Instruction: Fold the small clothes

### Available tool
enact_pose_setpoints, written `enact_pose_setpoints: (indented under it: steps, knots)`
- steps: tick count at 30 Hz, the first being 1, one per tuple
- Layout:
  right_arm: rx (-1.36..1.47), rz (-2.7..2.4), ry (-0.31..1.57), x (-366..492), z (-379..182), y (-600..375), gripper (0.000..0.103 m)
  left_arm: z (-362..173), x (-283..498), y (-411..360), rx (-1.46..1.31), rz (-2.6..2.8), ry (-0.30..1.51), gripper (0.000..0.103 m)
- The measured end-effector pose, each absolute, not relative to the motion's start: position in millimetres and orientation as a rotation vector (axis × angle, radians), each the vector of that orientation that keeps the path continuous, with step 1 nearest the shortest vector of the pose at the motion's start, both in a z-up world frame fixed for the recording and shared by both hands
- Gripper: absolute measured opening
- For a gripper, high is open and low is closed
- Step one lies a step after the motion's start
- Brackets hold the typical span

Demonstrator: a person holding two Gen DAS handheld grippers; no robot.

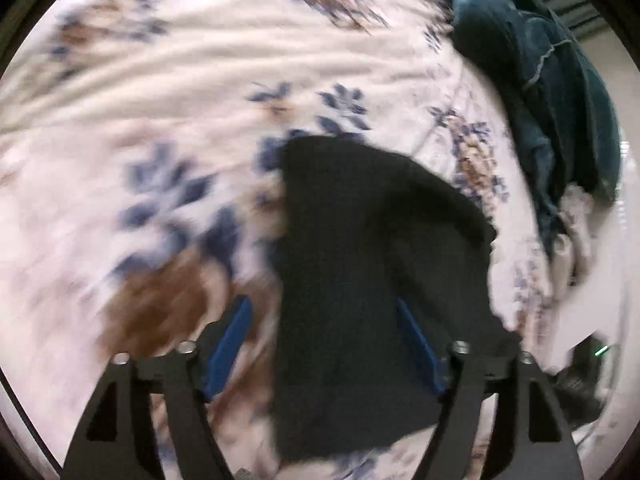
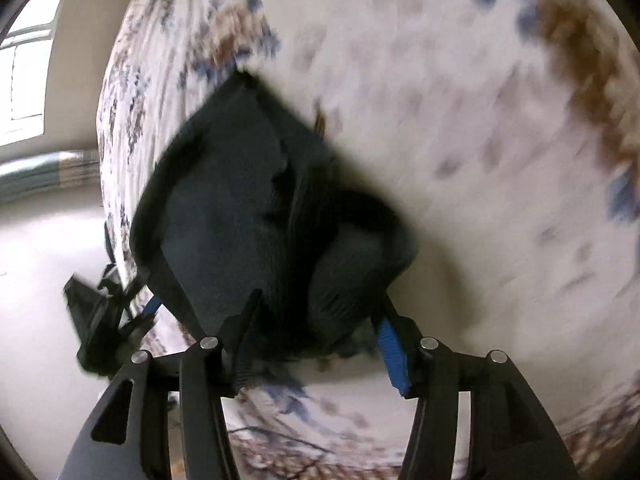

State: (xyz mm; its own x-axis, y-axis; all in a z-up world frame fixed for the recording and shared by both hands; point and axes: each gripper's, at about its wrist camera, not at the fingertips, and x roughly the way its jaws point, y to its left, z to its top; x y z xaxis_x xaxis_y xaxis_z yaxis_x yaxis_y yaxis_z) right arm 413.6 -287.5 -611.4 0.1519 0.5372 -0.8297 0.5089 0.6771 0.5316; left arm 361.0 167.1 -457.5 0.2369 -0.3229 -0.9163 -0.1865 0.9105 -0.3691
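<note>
A small dark, nearly black garment [image 1: 372, 280] lies on a floral bedspread [image 1: 160, 120]. In the left wrist view my left gripper [image 1: 324, 344] is open, its blue-padded fingers [image 1: 230, 344] wide apart, with the cloth lying between them and over the right finger. In the right wrist view the same garment [image 2: 248, 216] is bunched and folded over itself, and my right gripper [image 2: 316, 340] is open with the cloth between its fingers [image 2: 390, 344]. The left gripper [image 2: 100, 320] shows at the bed's edge in the right wrist view. Both views are motion-blurred.
A pile of dark teal clothes [image 1: 552, 92] lies at the bed's right edge. Beyond the bed edge are a pale floor [image 2: 36, 260], a window [image 2: 28, 60] and a striped curtain or bedding [image 2: 44, 172].
</note>
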Motion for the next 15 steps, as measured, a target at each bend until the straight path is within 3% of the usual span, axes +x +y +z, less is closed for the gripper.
enact_pose_setpoints:
  steps: [1, 5, 9, 15]
  knots:
    - [0.871, 0.013, 1.473, 416.9, -604.3, -292.8, 0.06, -454.2, 344.9, 169.7, -0.426, -0.048, 1.338, 0.096]
    - [0.741, 0.034, 1.446, 442.8, -584.3, -311.0, 0.06, -478.1, 275.3, 174.5, -0.36, 0.164, 1.41, 0.096]
    - [0.733, 0.09, 1.466, 471.1, -582.1, -302.9, 0.06, -538.8, 223.7, 176.7, -0.403, 0.25, 1.565, 0.096]
    - [0.629, 0.138, 1.589, 497.6, -613.9, -260.4, 0.06, -575.3, 225.4, 173.0, -0.36, 0.269, 1.594, 0.103]
